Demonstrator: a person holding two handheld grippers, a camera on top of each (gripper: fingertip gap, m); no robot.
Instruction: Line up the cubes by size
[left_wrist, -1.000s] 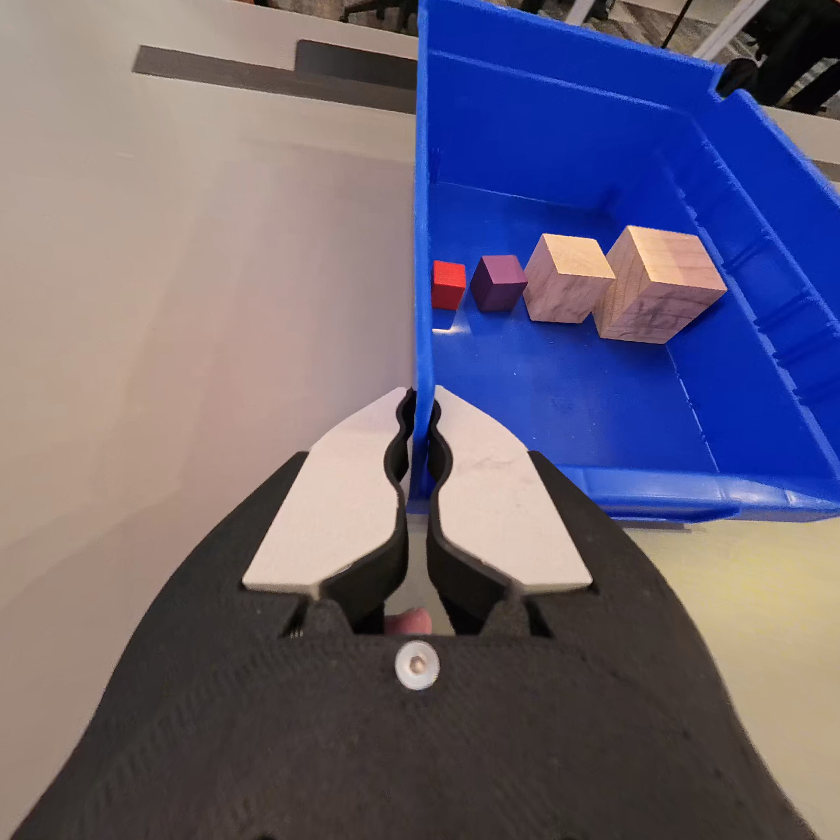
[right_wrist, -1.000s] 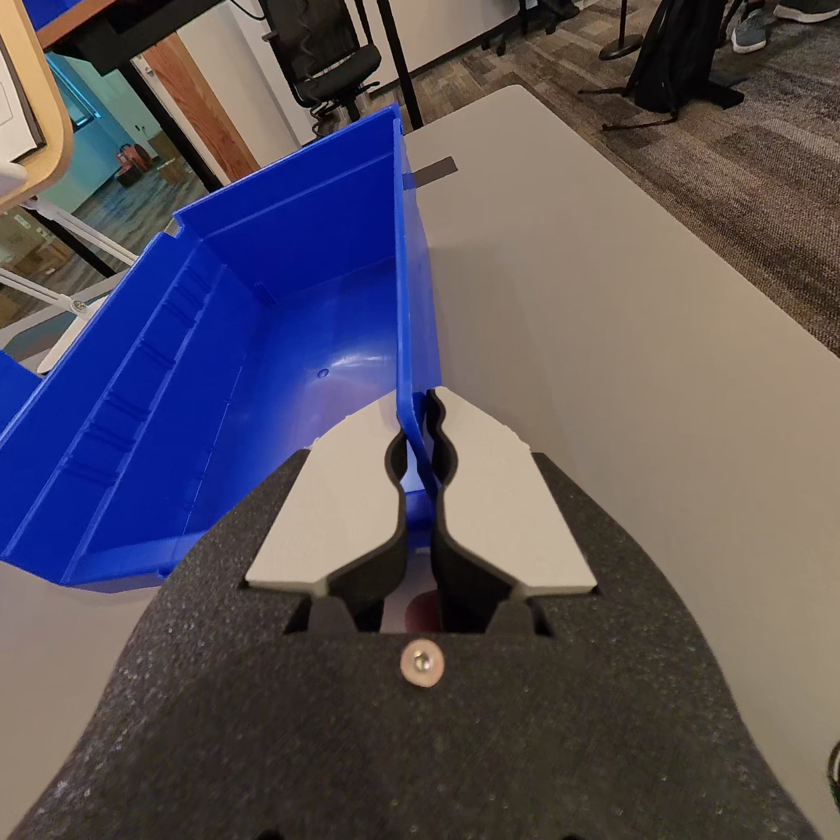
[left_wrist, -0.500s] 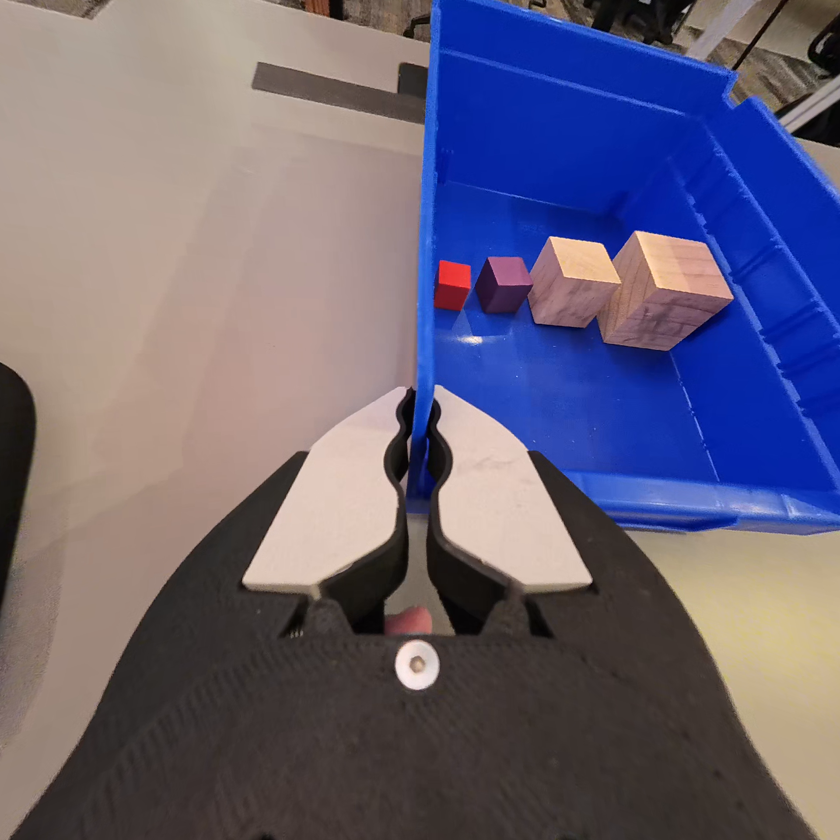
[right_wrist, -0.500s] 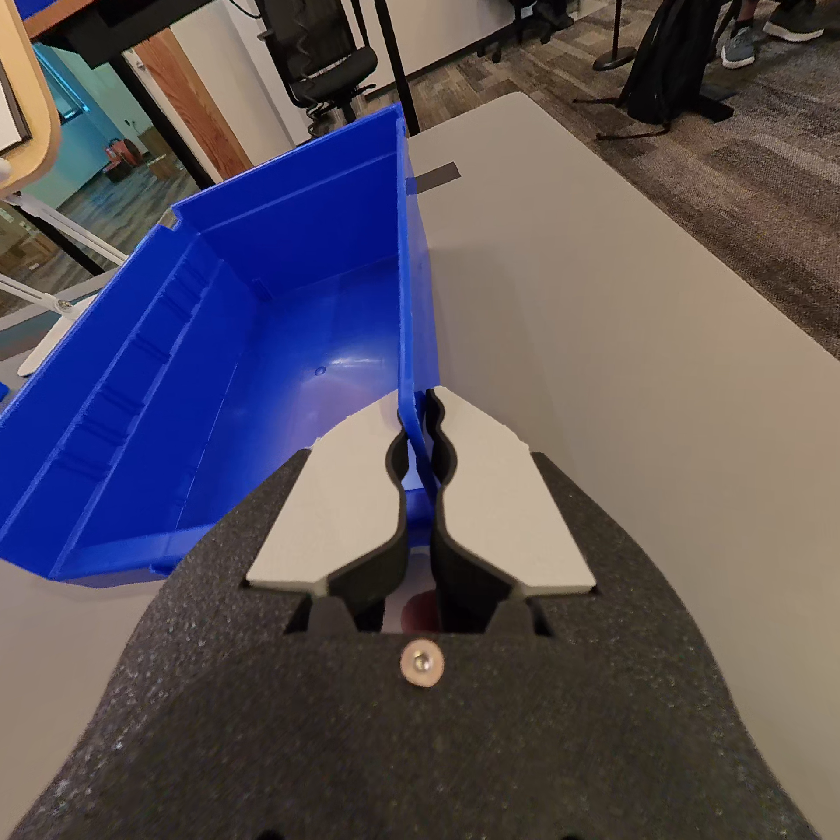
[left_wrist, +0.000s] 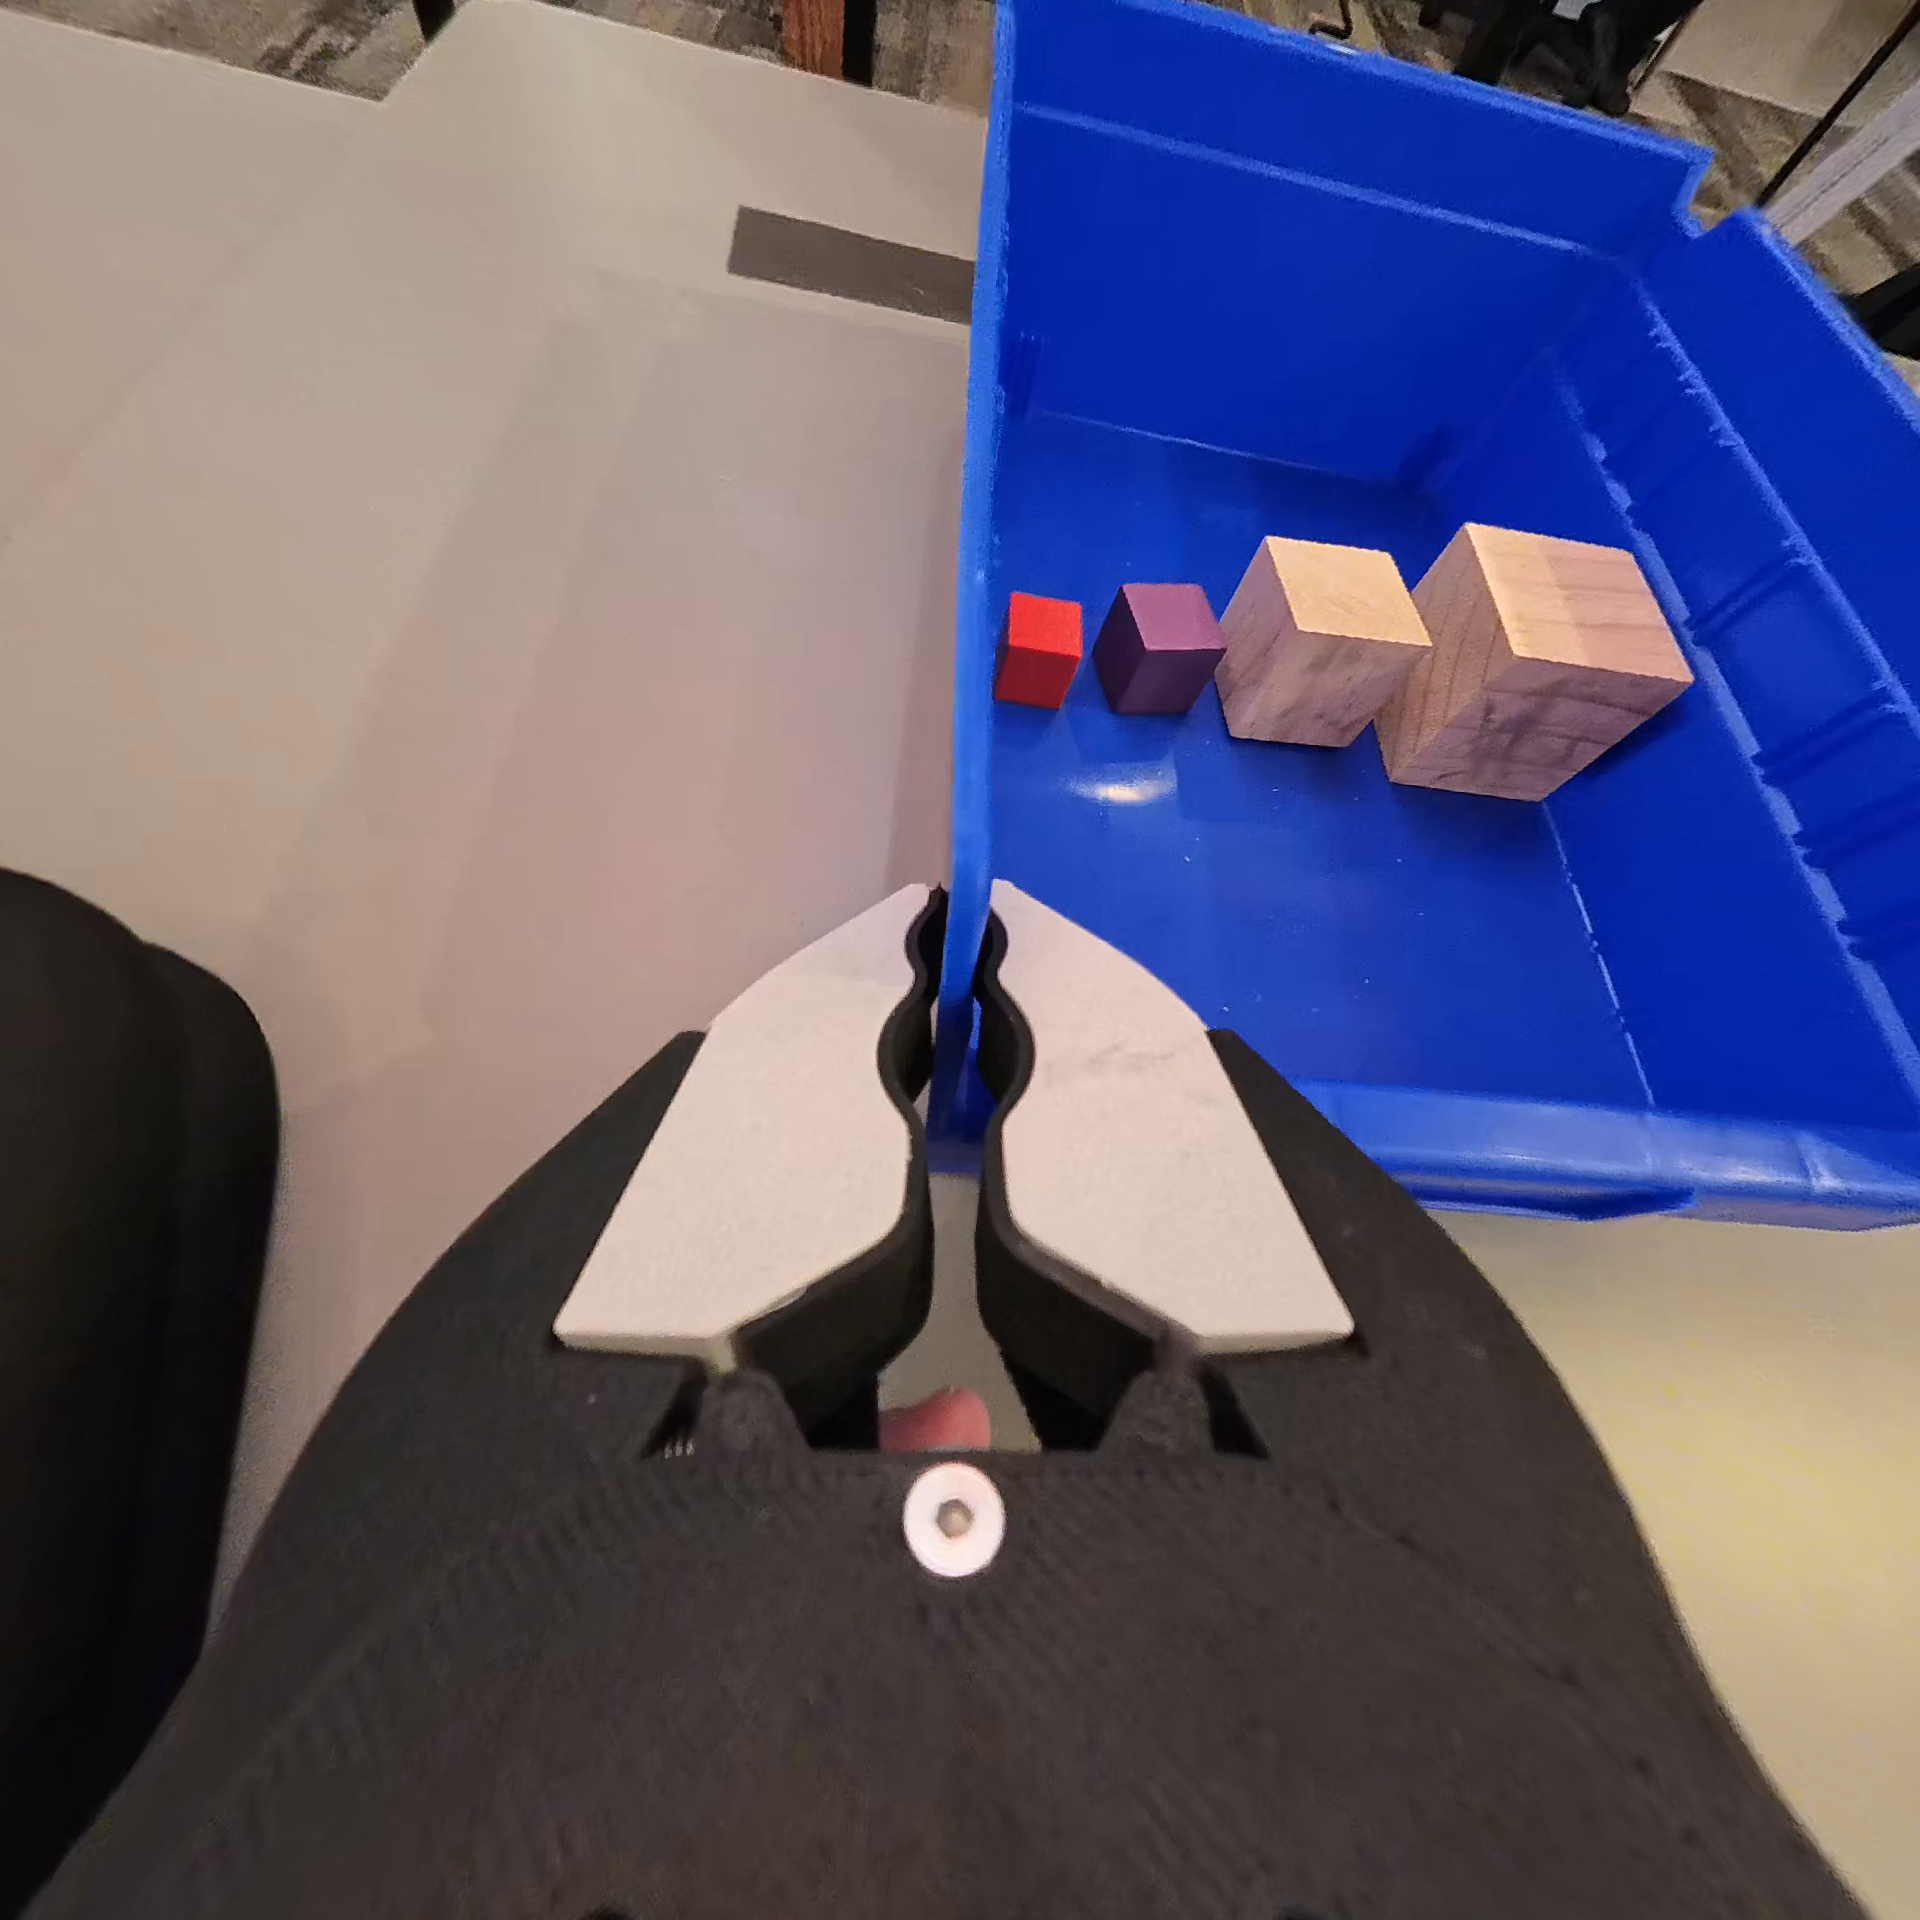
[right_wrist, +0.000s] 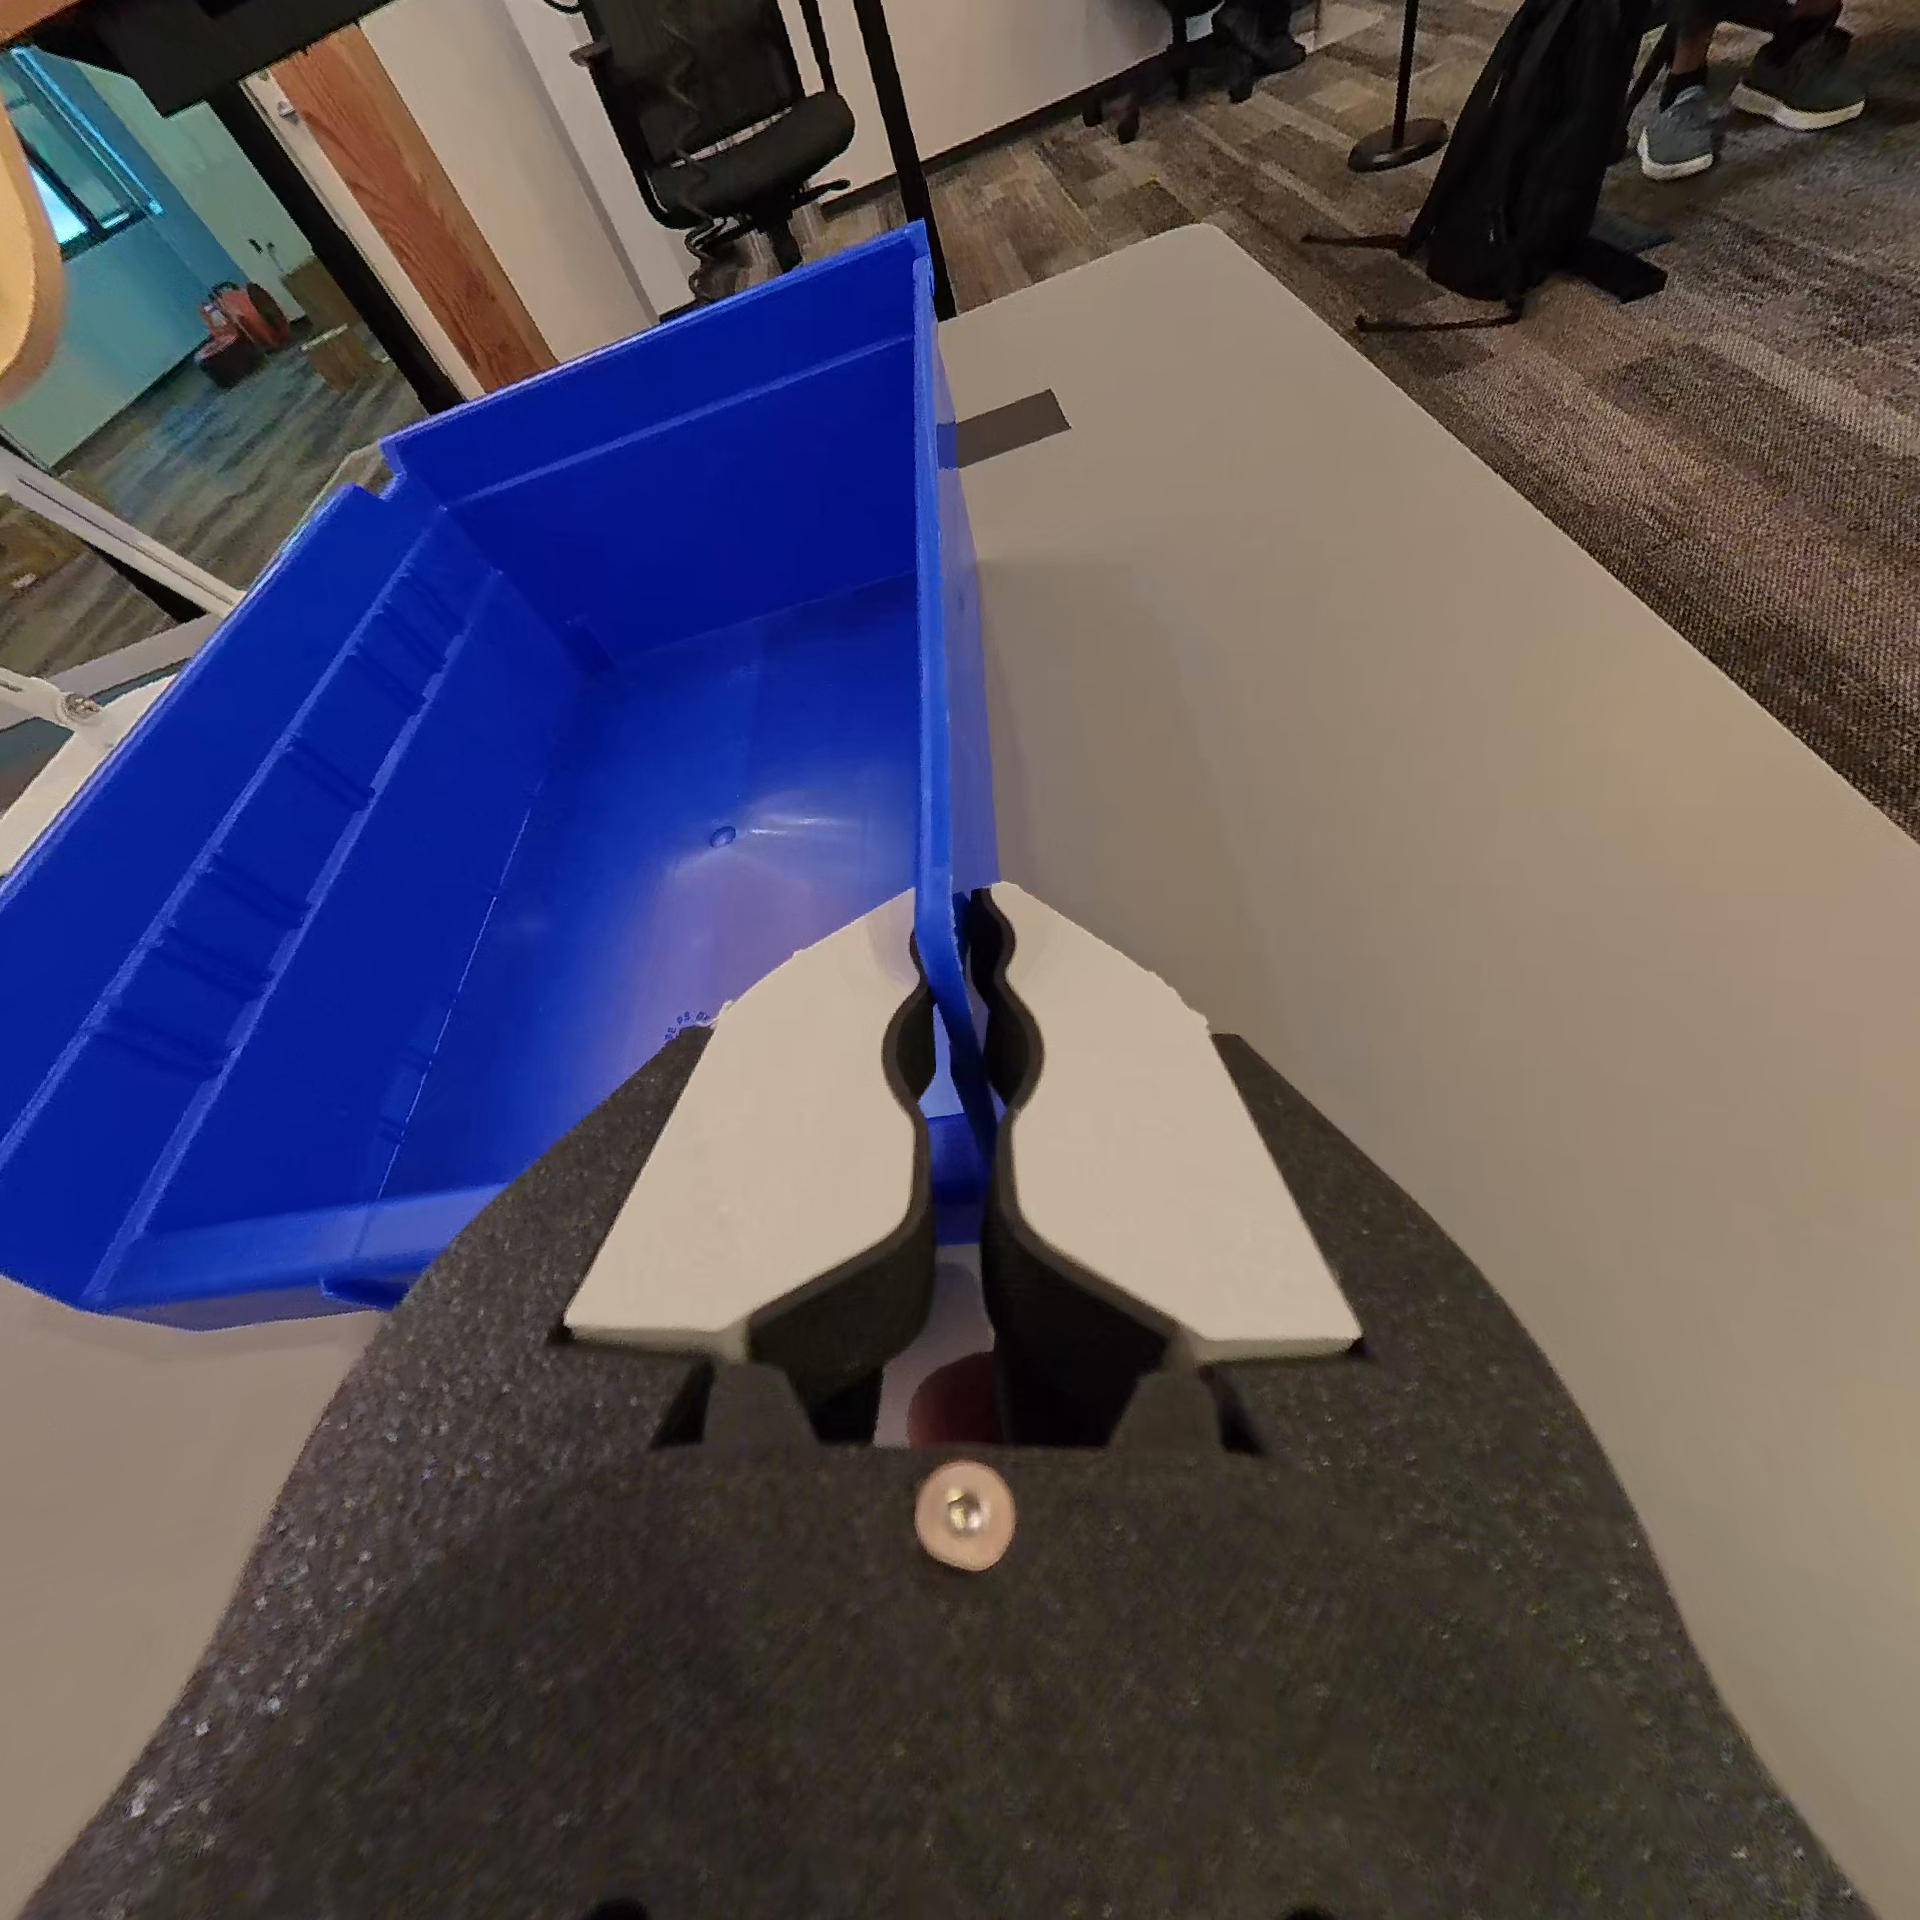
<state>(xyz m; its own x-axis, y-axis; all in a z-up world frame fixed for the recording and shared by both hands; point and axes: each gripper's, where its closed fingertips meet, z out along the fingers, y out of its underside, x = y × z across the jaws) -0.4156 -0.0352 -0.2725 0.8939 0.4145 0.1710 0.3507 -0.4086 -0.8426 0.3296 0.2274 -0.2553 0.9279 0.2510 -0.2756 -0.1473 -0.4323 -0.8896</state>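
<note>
Now, left gripper (left_wrist: 958, 914): level, jaws clamped on blue bin (left_wrist: 1299, 270) left wall, near corner.
Right gripper (right_wrist: 961, 920): level, clamped on bin's right wall.

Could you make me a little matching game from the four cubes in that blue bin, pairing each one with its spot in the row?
Cubes:
1. red cube
2. purple cube
3. smaller wooden cube
4. larger wooden cube

Places in the blue bin:
A. end of the row nearest the ribbed wall
B. between the purple cube and the larger wooden cube
C. end of the row beside the wall the left gripper clamps
D. second from the red end

Pairs: 1-C, 2-D, 3-B, 4-A
</note>
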